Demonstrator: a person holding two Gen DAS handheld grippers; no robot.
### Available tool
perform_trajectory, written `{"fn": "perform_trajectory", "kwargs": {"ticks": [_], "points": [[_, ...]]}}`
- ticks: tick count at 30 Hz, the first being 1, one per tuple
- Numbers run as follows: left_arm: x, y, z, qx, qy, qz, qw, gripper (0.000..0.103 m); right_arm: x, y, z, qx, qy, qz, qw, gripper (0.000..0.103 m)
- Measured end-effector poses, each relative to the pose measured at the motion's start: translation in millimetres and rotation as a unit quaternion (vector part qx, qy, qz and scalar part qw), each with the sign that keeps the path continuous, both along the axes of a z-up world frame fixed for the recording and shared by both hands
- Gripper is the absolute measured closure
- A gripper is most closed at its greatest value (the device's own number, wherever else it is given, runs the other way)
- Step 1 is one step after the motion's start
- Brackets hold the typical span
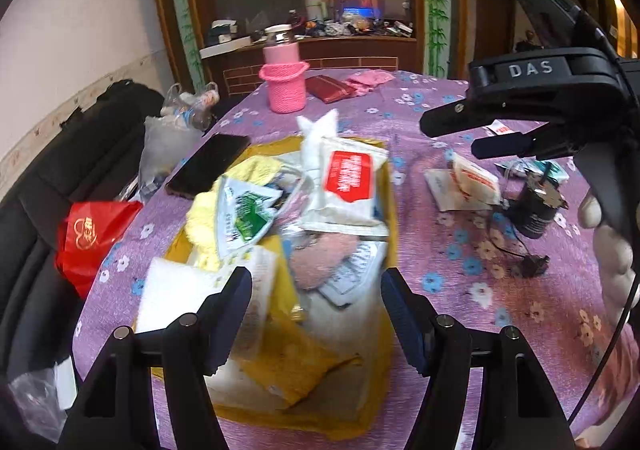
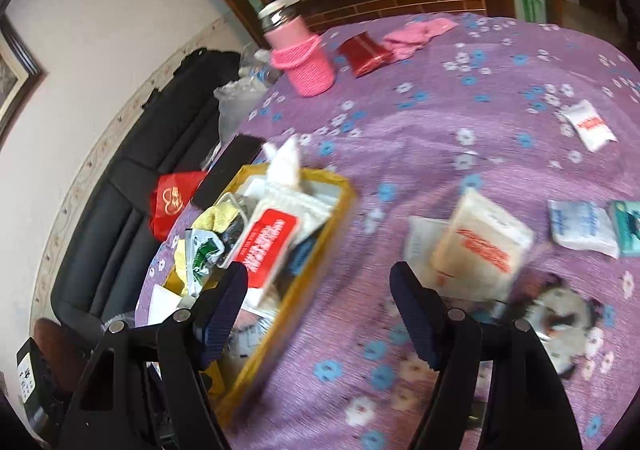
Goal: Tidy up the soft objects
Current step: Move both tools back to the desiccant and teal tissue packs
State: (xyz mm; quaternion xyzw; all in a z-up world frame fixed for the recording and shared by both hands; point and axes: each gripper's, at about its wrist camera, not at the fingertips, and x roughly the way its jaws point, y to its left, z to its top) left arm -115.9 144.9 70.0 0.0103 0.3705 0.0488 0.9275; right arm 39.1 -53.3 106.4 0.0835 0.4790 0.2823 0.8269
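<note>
A yellow box on the purple flowered tablecloth holds several soft packs: a white tissue pack with a red label, a green-and-white packet, a yellow cloth and a pink cloth. My left gripper is open and empty just above the box's near end. My right gripper is open and empty over the cloth between the box and a white-and-orange tissue pack. The right gripper also shows in the left wrist view.
More tissue packs lie on the right of the table. A pink knitted bottle holder, a red wallet and pink cloth sit at the far side. A black phone, a dark cylinder and a red bag are nearby.
</note>
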Motion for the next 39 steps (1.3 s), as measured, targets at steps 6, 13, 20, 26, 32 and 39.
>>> {"fn": "perform_trajectory", "kwargs": {"ticks": [6,13,20,26,32,39], "points": [[1,-30,5,0.015,0.001,-0.026,0.9996,0.033,0,-68,6,0.021,-0.006,-0.049,0.999,0.03],[9,-54,9,-0.032,0.019,-0.075,0.9965,0.033,4,-186,-2,0.032,0.003,-0.159,0.987,0.029],[38,-76,5,-0.098,0.054,-0.114,0.9871,0.033,11,-247,-26,0.036,0.032,-0.212,0.976,0.029],[53,-86,-4,-0.141,0.08,-0.124,0.979,0.033,30,-261,-47,0.021,0.048,-0.237,0.97,0.029],[70,-87,6,-0.164,0.074,-0.136,0.9742,0.033,64,-259,-65,0.011,0.072,-0.247,0.966,0.029],[115,-103,29,-0.166,0.061,-0.182,0.9673,0.033,98,-240,-74,0.013,0.092,-0.243,0.966,0.029]]}}
